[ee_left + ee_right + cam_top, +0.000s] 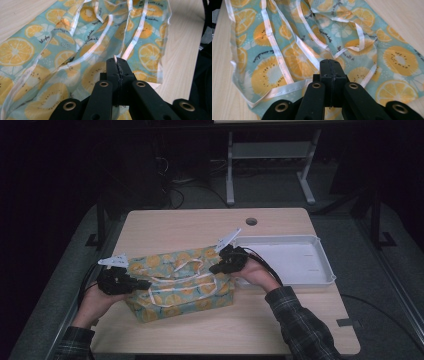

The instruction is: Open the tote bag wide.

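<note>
At lower left of the high view, the left gripper [142, 284] has its jaws pinched together on the left edge of the fruit-print bag [180, 282], which lies flat mid-table. At centre, the right gripper [216, 268] is clamped on the bag's right edge. To the right sits a white tray [320, 257], nothing in it.

Your plaid flannel sleeves [300, 325]; each black tool [227, 261] carries brass-ringed pivot screws, a trailing black cable, a grey plate above.
</note>
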The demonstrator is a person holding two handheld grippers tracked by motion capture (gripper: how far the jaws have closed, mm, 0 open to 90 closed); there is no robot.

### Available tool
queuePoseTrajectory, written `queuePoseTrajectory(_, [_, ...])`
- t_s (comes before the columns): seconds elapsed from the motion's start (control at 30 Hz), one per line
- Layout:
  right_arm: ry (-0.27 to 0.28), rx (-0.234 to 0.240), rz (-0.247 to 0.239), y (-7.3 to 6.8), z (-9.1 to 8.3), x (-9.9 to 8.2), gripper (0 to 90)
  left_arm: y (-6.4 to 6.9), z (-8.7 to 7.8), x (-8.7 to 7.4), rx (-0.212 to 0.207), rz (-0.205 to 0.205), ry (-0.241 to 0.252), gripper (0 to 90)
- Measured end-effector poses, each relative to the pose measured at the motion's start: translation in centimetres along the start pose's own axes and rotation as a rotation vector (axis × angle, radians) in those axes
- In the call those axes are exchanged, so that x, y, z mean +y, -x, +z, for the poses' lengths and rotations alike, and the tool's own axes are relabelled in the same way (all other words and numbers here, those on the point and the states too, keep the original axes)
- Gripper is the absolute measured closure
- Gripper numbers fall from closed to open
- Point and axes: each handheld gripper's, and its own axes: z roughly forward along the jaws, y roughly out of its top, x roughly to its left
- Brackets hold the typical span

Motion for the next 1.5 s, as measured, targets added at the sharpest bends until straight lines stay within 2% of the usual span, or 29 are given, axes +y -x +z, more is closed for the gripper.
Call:
queuePoseTrajectory(0.37, [0.036,-0.021,-0.037,-1.6,-2.1,0.2,89.8,1.1,-1.4,-0.2,-0.018,0.014,0.041,89.7])
queuePoseTrajectory(0.63, [0.055,-0.018,-0.05,-2.7,-3.4,-0.1,89.8,2.4,-2.0,-0.5,-0.029,0.03,0.047,89.8])
queuePoseTrajectory(1.03, [0.037,-0.007,-0.098,-4.9,-3.9,-0.9,89.8,3.8,-2.1,-1.4,-0.045,0.028,0.042,89.7])
queuePoseTrajectory(1.07, [0.03,-0.004,-0.085,-5.1,-4.0,-1.0,89.8,3.9,-2.1,-1.5,-0.046,0.031,0.039,89.7])
queuePoseTrajectory(1.1, [0.037,-0.002,-0.098,-5.1,-4.0,-1.0,89.8,4.0,-2.1,-1.5,-0.047,0.031,0.041,89.7])
queuePoseTrajectory(1.17, [0.031,0.001,-0.092,-5.4,-4.0,-1.1,89.7,4.2,-2.1,-1.7,-0.052,0.035,0.039,89.8])
queuePoseTrajectory(1.3, [0.033,0.007,-0.115,-6.0,-4.2,-1.2,89.7,4.6,-2.1,-2.1,-0.059,0.035,0.037,89.7])
queuePoseTrajectory(1.5, [0.024,0.017,-0.123,-6.9,-4.3,-1.7,89.7,5.1,-2.0,-2.5,-0.07,0.038,0.024,89.7])
